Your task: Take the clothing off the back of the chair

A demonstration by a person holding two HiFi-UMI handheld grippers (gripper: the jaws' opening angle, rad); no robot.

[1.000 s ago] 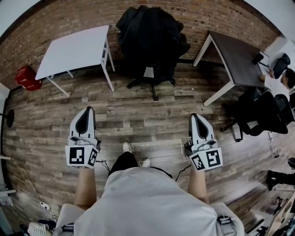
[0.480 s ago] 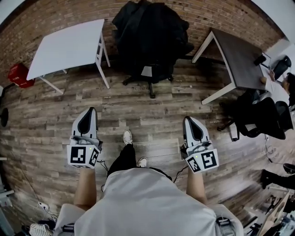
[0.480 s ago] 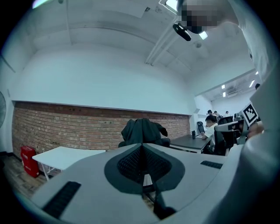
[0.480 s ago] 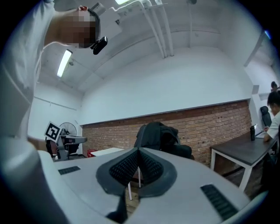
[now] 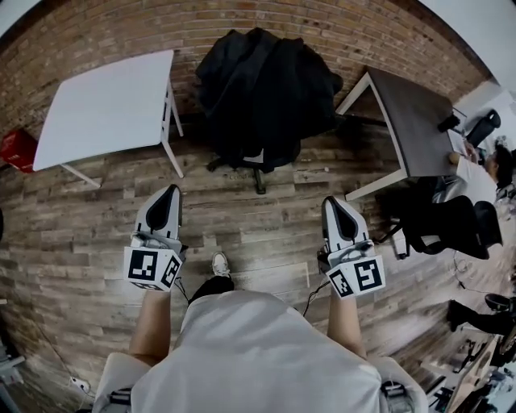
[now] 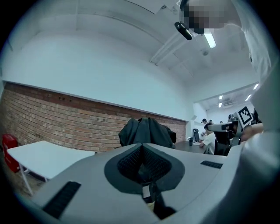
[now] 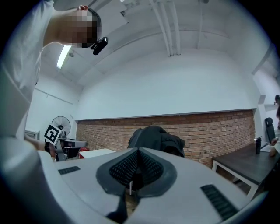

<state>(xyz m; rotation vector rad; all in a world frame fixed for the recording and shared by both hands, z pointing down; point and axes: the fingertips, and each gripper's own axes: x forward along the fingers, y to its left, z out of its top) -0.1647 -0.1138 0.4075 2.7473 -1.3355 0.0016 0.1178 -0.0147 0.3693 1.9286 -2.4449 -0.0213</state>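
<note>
While the left gripper (image 5: 168, 196) and right gripper (image 5: 334, 206) have closed, empty jaws, approach looks the step; next, open onto the upper-centre jacket (image 5: 262, 89).

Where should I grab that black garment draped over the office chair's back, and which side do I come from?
I'd take the bunched top edge of the black garment, where it folds over the office chair's backrest, and lift upward. Come level from the near, open floor side: the brick wall stands behind it, and the white table and dark table flank it.
</note>
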